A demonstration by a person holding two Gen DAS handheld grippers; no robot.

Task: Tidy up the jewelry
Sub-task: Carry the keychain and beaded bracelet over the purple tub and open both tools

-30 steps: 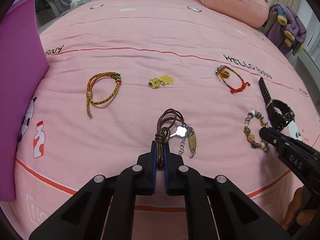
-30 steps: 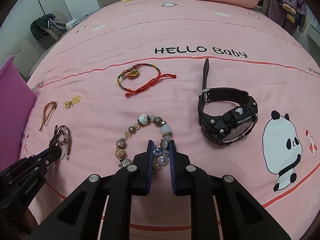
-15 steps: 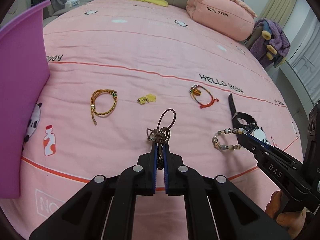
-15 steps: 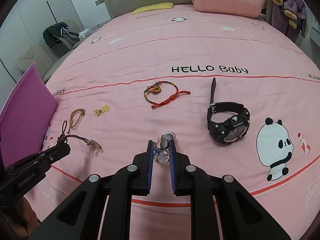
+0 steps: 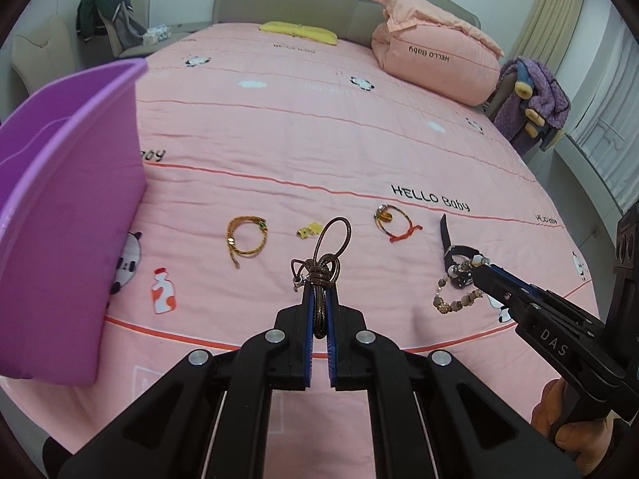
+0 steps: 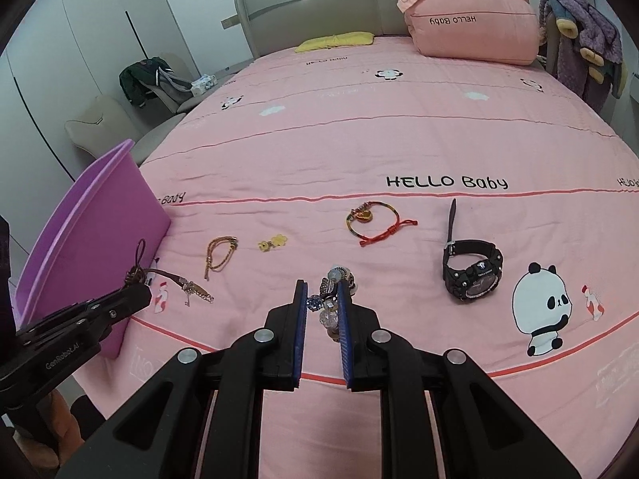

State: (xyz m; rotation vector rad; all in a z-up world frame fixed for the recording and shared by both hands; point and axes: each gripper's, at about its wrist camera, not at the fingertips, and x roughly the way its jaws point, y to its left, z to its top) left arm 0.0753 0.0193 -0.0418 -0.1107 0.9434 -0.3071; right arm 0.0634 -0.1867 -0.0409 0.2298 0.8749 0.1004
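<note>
Hiding bead bracelet [image 6: 329, 303], seemingly: right gripper [image 6: 322, 311].

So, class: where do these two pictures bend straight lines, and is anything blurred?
Left wrist view: the bed's red stripe bows and dark corners vignette; brown cord bracelet sharp. Right wrist view: same fisheye bulge; beaded bracelet slightly soft up close; black watch crisp.
</note>
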